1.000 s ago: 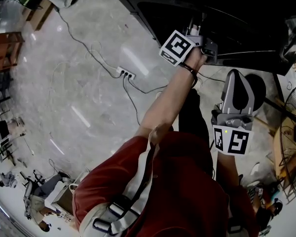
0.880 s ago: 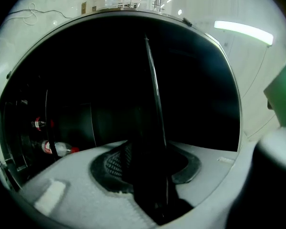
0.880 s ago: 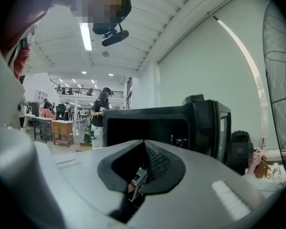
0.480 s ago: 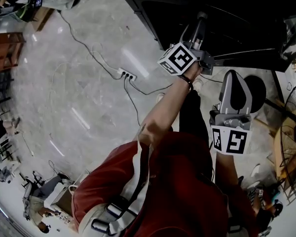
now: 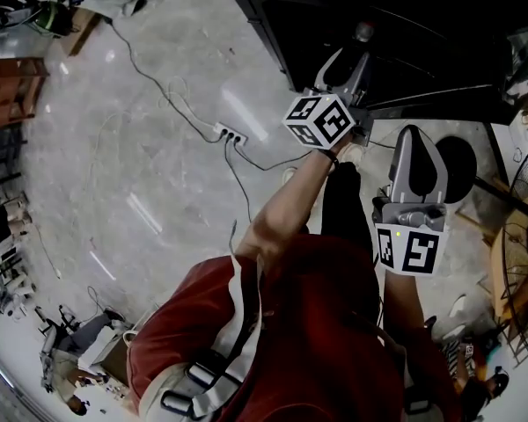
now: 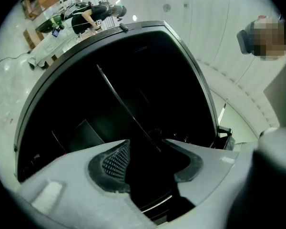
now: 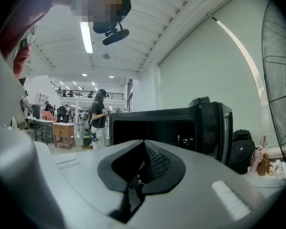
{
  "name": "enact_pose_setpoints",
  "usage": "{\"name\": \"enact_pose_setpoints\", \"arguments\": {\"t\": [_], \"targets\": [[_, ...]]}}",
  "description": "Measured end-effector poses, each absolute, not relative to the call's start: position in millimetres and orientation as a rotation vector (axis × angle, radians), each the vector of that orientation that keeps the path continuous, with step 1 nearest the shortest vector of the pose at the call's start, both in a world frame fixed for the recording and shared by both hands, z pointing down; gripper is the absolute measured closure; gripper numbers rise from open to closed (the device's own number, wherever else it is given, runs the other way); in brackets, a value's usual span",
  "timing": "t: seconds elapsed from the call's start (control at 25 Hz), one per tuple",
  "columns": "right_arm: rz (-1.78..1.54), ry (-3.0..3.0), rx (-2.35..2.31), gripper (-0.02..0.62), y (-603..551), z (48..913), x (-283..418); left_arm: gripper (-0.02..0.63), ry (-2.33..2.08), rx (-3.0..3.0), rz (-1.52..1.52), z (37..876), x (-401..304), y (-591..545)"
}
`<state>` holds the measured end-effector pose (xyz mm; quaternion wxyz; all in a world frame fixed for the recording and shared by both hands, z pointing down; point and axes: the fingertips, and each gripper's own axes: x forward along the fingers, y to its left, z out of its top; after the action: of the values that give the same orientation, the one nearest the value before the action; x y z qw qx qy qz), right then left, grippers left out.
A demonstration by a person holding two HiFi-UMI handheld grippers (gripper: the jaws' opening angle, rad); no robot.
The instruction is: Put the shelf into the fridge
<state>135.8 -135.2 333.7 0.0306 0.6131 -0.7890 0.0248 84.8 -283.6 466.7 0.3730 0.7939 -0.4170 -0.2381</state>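
The black fridge (image 5: pixel 405 51) stands open at the top of the head view. In the left gripper view its dark inside (image 6: pixel 86 109) fills the frame. The shelf (image 6: pixel 119 101) shows there as a thin tilted pane edge inside the fridge, ending just beyond my fingertips. My left gripper (image 5: pixel 350 51) reaches level into the opening. Its jaws have just been opening and now stand wide (image 6: pixel 147 144), with nothing pressed between the pads. My right gripper (image 5: pixel 418 137) hangs back outside the fridge, and its jaws (image 7: pixel 142 165) are shut on nothing.
A power strip (image 5: pixel 224 132) and loose cables lie on the pale floor left of the fridge. A standing fan (image 5: pixel 519 253) is at the right. A dark backpack (image 7: pixel 242 151) sits beside the fridge, and a person (image 7: pixel 98 118) stands far behind.
The left gripper has rolled, so its marker cube shows another face. It has drawn back a little toward me, and its fingers stand wider apart. The right gripper has stayed put.
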Motion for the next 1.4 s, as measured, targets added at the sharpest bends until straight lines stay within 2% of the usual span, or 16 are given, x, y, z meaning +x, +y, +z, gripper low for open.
{"name": "enact_pose_setpoints", "arguments": {"t": [0.64, 1.4], "targets": [[0.069, -2.428, 1.898, 0.597, -133.7, 334.7, 131.1, 0.396, -1.543, 2.416, -0.144, 457.1, 64.0, -275.5], [0.097, -2.427, 1.908, 0.597, -146.3, 338.5, 146.7, 0.396, -1.632, 2.420, -0.023, 465.9, 66.0, -292.2]]}}
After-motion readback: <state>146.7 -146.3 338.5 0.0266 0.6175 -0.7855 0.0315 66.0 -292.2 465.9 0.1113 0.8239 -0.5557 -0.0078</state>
